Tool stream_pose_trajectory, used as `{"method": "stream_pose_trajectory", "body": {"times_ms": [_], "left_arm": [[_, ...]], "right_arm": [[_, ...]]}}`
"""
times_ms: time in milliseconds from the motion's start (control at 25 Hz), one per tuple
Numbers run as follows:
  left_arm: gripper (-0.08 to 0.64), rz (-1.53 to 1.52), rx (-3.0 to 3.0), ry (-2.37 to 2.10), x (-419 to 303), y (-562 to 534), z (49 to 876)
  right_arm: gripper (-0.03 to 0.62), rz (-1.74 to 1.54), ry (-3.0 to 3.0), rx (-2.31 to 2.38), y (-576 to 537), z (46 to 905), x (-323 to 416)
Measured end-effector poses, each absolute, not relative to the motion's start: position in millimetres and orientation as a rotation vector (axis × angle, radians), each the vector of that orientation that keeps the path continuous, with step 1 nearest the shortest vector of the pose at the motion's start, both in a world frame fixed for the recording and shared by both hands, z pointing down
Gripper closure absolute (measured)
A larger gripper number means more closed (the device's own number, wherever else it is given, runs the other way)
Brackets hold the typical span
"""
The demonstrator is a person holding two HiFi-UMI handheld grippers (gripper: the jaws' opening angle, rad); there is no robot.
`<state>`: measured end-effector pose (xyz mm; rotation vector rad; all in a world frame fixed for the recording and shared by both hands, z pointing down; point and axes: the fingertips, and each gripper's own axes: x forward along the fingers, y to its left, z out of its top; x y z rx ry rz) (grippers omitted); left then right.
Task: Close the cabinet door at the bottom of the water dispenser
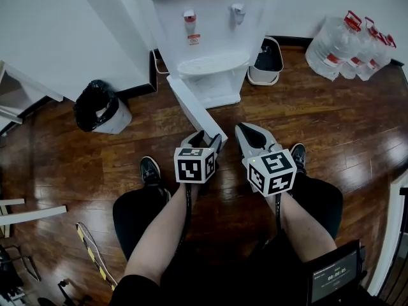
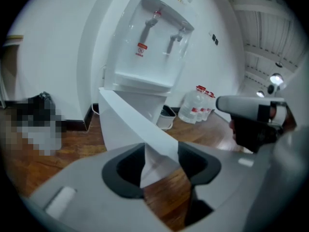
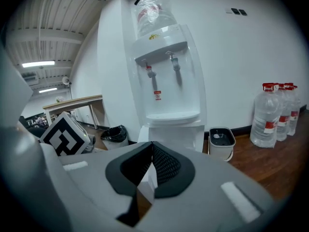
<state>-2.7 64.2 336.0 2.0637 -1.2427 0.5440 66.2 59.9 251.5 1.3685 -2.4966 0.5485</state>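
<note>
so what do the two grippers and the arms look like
The left gripper and right gripper match: pale grey shells, black-lined jaws, each topped by a white cube with black square markers. A black cable runs from each along the forearm. Forearms are bare, no sleeves in view.

Office corner (bare white walls (image 1: 76,30)): water dispenser (image 1: 210,43); spare water bottles (image 1: 347,50); bagged bin (image 1: 102,107); desk (image 3: 72,102).

The left gripper (image 1: 205,139) and right gripper (image 1: 243,131) are shelled in grey, each topped by a black-and-white marker cube (image 1: 194,164); black shorts (image 1: 137,212) and 2 black sneakers (image 1: 150,169) are worn.
</note>
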Motion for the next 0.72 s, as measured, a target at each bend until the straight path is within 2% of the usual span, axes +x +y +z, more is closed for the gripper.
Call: {"method": "stream_pose_trajectory", "body": {"times_ms": [320, 520, 560, 600, 640, 720], "left_arm": [[0.321, 0.502, 2.076, -1.189, 28.6, 40.7, 338.3], [0.321, 0.455, 2.088, -1.205, 30.0, 38.6, 339.2], [0.321, 0.453, 2.087, -1.209, 29.4, 37.9, 338.4], [0.322, 0.457, 2.087, -1.210, 29.3, 37.6, 337.9], [0.322, 0.463, 2.085, -1.206, 29.2, 38.5, 337.9], [0.322, 0.474, 2.070, -1.189, 28.7, 43.4, 339.0]], "right_arm": [[0.588, 0.672, -2.399, 1.347, 35.5, 285.0, 98.9], [0.584, 0.664, -2.200, 1.246, 66.1, 367.2, 122.6], [0.525, 0.650, -2.164, 1.208, 71.7, 384.6, 119.9], [0.435, 0.617, -2.134, 1.165, 75.5, 399.1, 114.0], [0.384, 0.573, -2.115, 1.121, 78.2, 409.5, 104.9], [0.374, 0.497, -2.111, 1.039, 81.7, 420.0, 82.8]]}}
